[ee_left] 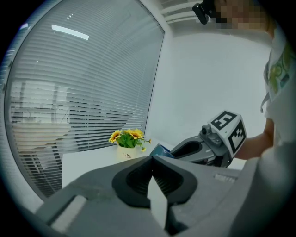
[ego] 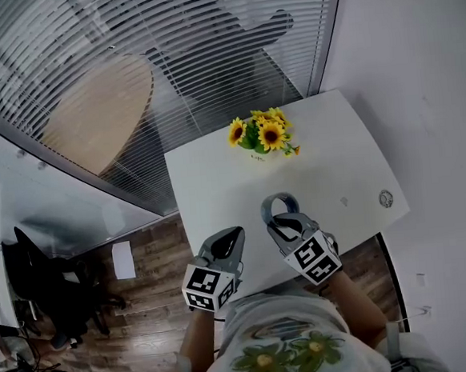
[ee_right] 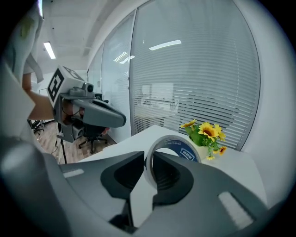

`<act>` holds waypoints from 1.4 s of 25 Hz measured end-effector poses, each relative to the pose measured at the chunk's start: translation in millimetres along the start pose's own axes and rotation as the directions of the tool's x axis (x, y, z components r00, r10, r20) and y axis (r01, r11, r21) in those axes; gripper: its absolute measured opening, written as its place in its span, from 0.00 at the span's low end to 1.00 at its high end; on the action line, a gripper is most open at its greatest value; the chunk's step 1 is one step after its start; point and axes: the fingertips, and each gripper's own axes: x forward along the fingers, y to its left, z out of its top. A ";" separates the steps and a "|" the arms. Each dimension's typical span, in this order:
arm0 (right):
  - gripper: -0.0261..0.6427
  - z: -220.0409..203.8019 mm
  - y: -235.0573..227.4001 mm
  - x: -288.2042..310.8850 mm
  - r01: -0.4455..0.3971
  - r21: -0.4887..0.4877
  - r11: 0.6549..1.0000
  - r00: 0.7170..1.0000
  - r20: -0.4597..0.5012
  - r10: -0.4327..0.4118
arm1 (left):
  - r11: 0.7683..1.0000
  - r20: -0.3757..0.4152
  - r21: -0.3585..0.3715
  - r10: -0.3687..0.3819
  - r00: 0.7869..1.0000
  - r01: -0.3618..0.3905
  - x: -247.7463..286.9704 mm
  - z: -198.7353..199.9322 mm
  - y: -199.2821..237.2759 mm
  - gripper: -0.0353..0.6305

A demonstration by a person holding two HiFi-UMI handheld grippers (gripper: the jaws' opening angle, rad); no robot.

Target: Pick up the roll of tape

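The white pot (ee_left: 126, 154) has the word "Life" on it. There is smaller writing under that, but I cannot read it. The pot holds yellow sunflowers (ego: 265, 132) with green leaves. It stands near the far edge of the tabletop (ego: 217, 190), close to the window blinds (ego: 207, 55).

The roll of tape (ee_right: 187, 154) has a blue label inside its ring. The white letters on the label are too small for me to read. My right tongs (ee_right: 149, 162) are grasping the roll of tape. The two pads pinch the wall of the ring, one inside and one outside. The roll stands on its edge, over the near part of the tabletop, between me and the pot.

My left tongs (ee_left: 151, 159) are clenched with nothing in them. They sit just beside my right tongs, over the near left edge of the tabletop.

There is a lot of bare white room on the tabletop. A small round thing (ego: 386, 199) lies near the right edge, by the wall. Past the left edge is the wooden floor (ego: 146, 308), with a black chair (ego: 40, 285) on it.
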 end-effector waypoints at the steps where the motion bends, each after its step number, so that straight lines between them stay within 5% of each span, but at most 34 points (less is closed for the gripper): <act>1: 0.13 2.4 -0.3 -2.7 0.002 0.012 1.000 1.000 0.010 -0.002 | 1.000 0.002 0.000 0.000 1.000 0.000 -0.2 0.5 -0.5 0.06; 18: 0.14 -3.1 -4.0 -33.6 -0.024 0.193 0.981 0.992 0.123 0.000 | 1.000 0.002 0.001 -0.005 1.000 0.005 1.1 1.0 -11.0 0.06; 25: 0.13 -1.6 -4.3 -44.0 -0.110 0.326 0.939 0.975 0.218 0.038 | 1.000 0.001 0.002 -0.005 1.000 0.005 4.4 -0.8 -16.2 0.06; 35: 0.11 1.1 -8.7 -60.1 -0.117 0.347 0.931 0.964 0.264 0.023 | 1.000 -0.002 0.018 -0.023 1.000 0.023 9.5 2.9 -33.8 0.06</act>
